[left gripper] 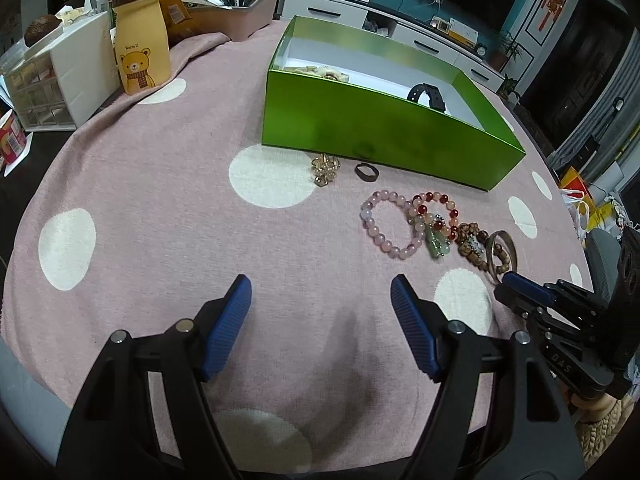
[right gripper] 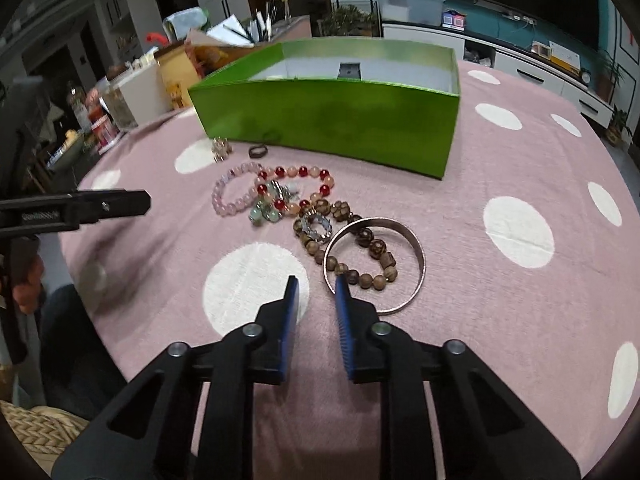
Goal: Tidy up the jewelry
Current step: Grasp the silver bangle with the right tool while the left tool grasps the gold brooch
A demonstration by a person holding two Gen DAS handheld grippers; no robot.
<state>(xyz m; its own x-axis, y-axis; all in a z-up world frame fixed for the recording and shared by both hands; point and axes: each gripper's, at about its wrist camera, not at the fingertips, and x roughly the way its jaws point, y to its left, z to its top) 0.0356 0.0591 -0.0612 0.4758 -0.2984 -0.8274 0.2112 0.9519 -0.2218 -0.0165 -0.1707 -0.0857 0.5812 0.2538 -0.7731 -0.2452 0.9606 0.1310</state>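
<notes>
A green box [left gripper: 376, 128] [right gripper: 328, 120] stands on the pink dotted cloth, with a black watch [left gripper: 426, 96] and pale pieces inside. In front lie a pink bead bracelet [left gripper: 390, 224] [right gripper: 234, 190], a red and peach bead bracelet with a green charm [left gripper: 436, 220] [right gripper: 296, 188], a brown wooden bead bracelet [left gripper: 476, 246] [right gripper: 348, 248], a metal bangle [left gripper: 505, 254] [right gripper: 400, 264], a dark ring [left gripper: 365, 171] [right gripper: 258, 151] and a crystal piece [left gripper: 325, 170] [right gripper: 221, 148]. My left gripper [left gripper: 320, 292] is open and empty above the cloth. My right gripper [right gripper: 317, 286] is partly open at the bangle's near edge.
A yellow bear bag [left gripper: 140, 44], a white drawer box [left gripper: 56, 76] and a bin of pens [left gripper: 244, 4] stand at the cloth's far left. The right gripper shows in the left wrist view [left gripper: 532, 292]; the left gripper's finger shows in the right wrist view [right gripper: 100, 204].
</notes>
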